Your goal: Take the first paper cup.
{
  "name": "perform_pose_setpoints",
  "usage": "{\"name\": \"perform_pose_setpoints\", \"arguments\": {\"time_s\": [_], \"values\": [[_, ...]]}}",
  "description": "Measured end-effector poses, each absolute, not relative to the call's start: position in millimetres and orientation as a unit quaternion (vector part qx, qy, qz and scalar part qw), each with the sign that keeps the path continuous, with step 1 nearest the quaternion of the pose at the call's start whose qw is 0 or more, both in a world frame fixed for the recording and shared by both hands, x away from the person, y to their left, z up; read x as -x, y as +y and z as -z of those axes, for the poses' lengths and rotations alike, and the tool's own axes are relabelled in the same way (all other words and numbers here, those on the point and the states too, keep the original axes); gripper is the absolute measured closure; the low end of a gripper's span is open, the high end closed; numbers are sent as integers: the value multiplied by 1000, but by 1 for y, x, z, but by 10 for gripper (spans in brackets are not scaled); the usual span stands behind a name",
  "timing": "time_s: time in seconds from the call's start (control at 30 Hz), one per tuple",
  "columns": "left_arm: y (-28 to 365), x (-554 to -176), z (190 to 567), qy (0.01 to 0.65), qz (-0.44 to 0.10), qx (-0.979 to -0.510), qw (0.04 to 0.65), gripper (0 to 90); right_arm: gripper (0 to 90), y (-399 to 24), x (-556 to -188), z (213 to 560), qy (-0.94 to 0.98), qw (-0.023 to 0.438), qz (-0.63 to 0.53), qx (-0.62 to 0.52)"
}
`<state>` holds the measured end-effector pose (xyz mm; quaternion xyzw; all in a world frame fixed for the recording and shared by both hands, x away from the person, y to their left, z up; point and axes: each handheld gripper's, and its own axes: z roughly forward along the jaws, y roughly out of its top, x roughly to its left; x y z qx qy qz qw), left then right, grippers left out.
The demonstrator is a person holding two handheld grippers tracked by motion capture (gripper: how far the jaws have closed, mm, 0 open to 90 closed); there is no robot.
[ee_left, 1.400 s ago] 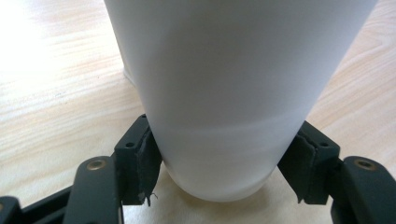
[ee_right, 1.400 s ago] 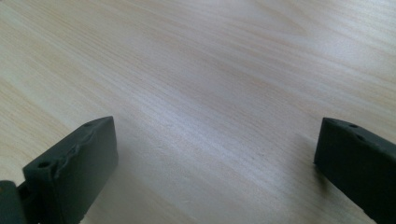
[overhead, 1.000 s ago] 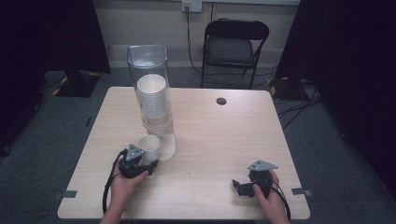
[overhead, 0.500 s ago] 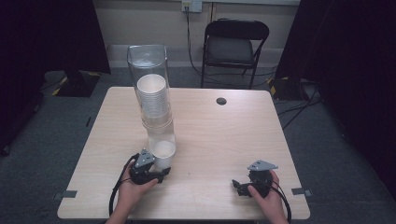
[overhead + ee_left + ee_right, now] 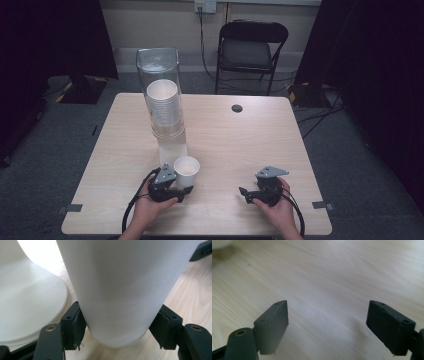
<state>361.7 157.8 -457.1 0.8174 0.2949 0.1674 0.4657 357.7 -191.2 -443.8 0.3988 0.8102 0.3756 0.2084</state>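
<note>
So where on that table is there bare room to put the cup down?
The widest bare patch of the table lies right of the clear dispenser, between the dark round hole and the two grippers. It is crowded at front left, where the left gripper clamps the white cup beside the dispenser's base.

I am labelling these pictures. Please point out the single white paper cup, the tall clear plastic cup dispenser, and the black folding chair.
single white paper cup (image 5: pixel 186 169), high view, on its inner wall.
tall clear plastic cup dispenser (image 5: pixel 157 65), high view, on its upper clear wall.
black folding chair (image 5: pixel 247 53), high view, on its seat.
</note>
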Motion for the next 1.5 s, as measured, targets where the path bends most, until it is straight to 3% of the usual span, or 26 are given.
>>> {"name": "perform_pose_setpoints", "arguments": {"time_s": [0.6,1.03,1.37,1.5], "values": [[136,-357,464,261,-153,-837,457,346,242,-130,-373,384,818,179,-423,-348],[130,-355,465,246,-155,-843,453,344,289,-99,-377,374,816,118,-452,-341],[129,-355,465,247,-157,-847,443,345,301,-91,-377,363,815,122,-457,-334],[127,-354,464,239,-159,-849,444,345,415,-82,-377,368,830,98,-437,-331]]}}
